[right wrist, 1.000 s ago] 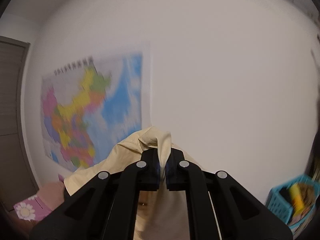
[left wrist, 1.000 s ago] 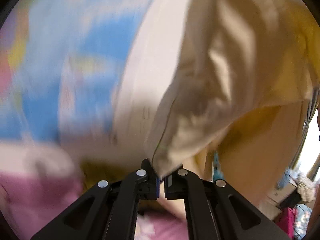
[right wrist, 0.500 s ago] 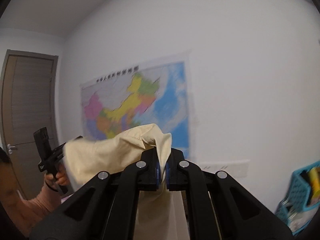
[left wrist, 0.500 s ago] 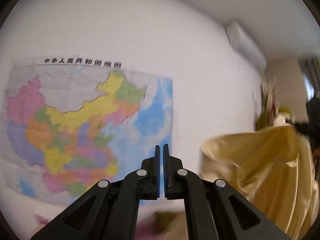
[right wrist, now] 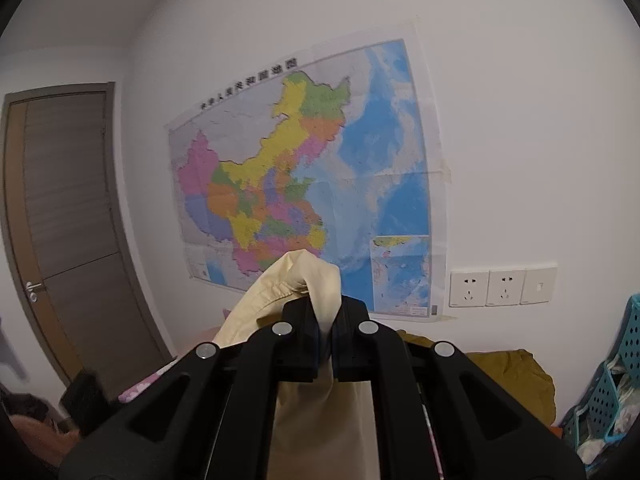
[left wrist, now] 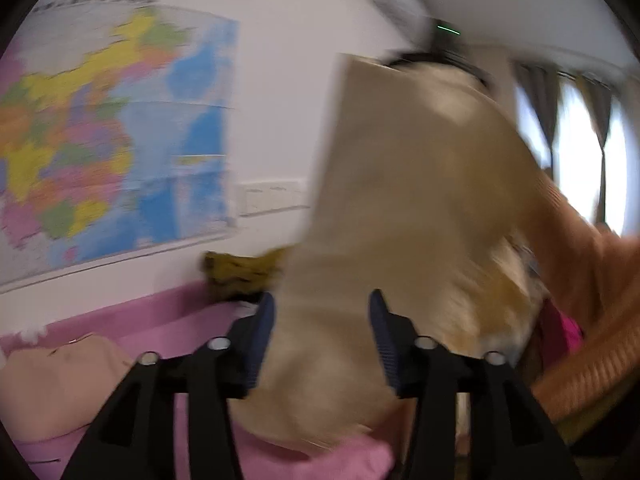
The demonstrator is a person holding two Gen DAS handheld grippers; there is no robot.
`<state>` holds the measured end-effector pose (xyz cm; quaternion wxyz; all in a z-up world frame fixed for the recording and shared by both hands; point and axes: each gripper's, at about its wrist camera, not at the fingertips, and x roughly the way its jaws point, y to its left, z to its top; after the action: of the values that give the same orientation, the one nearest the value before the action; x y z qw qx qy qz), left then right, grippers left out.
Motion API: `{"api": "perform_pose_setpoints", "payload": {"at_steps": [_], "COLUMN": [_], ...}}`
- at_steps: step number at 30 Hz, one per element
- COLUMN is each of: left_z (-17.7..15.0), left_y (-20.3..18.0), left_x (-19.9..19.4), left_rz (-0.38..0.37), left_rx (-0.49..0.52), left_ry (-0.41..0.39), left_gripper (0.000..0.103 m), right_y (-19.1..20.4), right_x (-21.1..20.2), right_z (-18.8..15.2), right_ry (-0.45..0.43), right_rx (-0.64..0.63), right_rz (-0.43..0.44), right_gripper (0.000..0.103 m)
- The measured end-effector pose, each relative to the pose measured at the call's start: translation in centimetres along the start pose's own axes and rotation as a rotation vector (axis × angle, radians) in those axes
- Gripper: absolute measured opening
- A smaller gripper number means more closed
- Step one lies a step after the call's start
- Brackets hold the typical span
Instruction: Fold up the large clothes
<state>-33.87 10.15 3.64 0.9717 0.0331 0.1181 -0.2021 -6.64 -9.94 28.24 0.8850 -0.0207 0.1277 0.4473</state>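
Hanging from the clamped right gripper (right wrist: pixel 326 332), cream garment (left wrist: pixel 408 208) fills the just-opened left gripper's (left wrist: pixel 322 340) gap.

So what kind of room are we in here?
Most likely a bedroom at home: a pink bed cover runs along the wall, a large map hangs above it, and a wooden door and wall sockets show nearby.

We take this for a bedroom in a home: a colourful paper wall map (right wrist: pixel 304 184), a brown wooden door (right wrist: pixel 68 232), white wall sockets (right wrist: pixel 502 286), pink bedding (left wrist: pixel 160 320) and curtained windows (left wrist: pixel 580 140).
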Motion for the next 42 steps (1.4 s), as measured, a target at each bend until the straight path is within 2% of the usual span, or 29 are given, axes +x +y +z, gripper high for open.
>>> {"api": "perform_pose_setpoints", "payload": {"at_steps": [1,2,3,4,5,7,10,11,12,13,14,15,17,19,21,26,28,33,37,39,42], "left_z": [-0.6,-1.0,-1.5,-2.1,-2.7,-3.8,-4.7,-4.7,-4.5,-4.2,-3.8,-3.3,-1.9,0.0,2.7,9.5,12.6,16.9,19.4,20.3,21.1], "left_y": [-1.1,-1.7,-2.4,-2.8,-3.2,-4.0,-3.6,-2.9,-2.2,-0.8,0.9,2.5,5.7,8.3,9.1,10.9,10.8,8.1,6.0,5.8,7.6], "left_x": [0.0,0.3,0.6,1.1,1.8,3.3,7.0,8.0,8.4,8.6,8.4,7.9,5.4,2.5,0.3,-4.6,-6.8,-12.4,-15.4,-15.3,-13.1], "left_rz": [-0.028,-0.044,-0.049,-0.04,-0.018,0.03,0.198,0.25,0.273,0.261,0.256,0.262,0.335,0.304,0.34,0.346,0.37,0.441,0.525,0.581,0.629], "left_rx": [0.033,0.061,0.078,0.085,0.094,0.12,0.135,0.118,0.091,0.017,-0.058,-0.122,-0.213,-0.298,-0.281,-0.291,-0.259,-0.168,-0.131,-0.114,-0.12], "left_ry": [0.01,0.013,0.015,0.02,0.032,0.08,0.138,0.14,0.144,0.155,0.149,0.128,0.052,-0.019,-0.079,-0.236,-0.281,-0.282,-0.241,-0.203,-0.123], "left_gripper": [0.054,0.059,0.08,0.088,0.092,0.092,0.091,0.078,0.043,0.029,0.007,0.006,0.005,0.005,0.003,0.003,0.003,0.003,0.003,0.004,0.004], "right_y": [-0.1,-0.4,-0.5,-0.6,-0.7,-0.8,-0.6,-0.5,-0.3,-0.2,-0.2,-0.1,0.1,0.4,1.4,3.4,4.0,4.9,5.9,5.8,4.1], "right_x": [0.7,1.0,1.3,1.7,2.1,2.4,2.1,1.7,1.4,0.7,0.0,-1.0,-2.7,-4.8,-7.1,-12.2,-13.7,-15.5,-16.4,-15.8,-11.9], "right_z": [0.0,-0.2,-0.3,-0.5,-0.6,-0.9,-1.3,-1.4,-1.4,-1.4,-1.4,-1.5,-1.6,-1.6,-1.5,-1.1,-1.0,-1.3,-1.3,-0.7,0.5], "right_ry": [0.009,0.013,0.017,0.021,0.024,0.029,0.032,0.028,0.025,0.02,0.015,0.008,-0.001,-0.017,-0.048,-0.124,-0.136,-0.154,-0.203,-0.214,-0.175], "right_rx": [0.006,0.015,0.03,0.034,0.041,0.058,0.063,0.058,0.055,0.048,0.042,0.041,0.031,0.028,-0.004,-0.055,-0.064,-0.05,-0.073,-0.071,-0.009], "right_rz": [-0.006,-0.007,-0.004,-0.005,-0.004,0.005,0.021,0.022,0.022,0.023,0.022,0.019,0.026,0.041,0.045,0.042,0.046,0.114,0.179,0.201,0.199], "right_gripper": [0.004,0.004,0.004,0.004,0.004,0.004,0.004,0.004,0.004,0.004,0.004,0.004,0.004,0.004,0.004,0.004,0.004,0.004,0.004,0.004,0.005]}}
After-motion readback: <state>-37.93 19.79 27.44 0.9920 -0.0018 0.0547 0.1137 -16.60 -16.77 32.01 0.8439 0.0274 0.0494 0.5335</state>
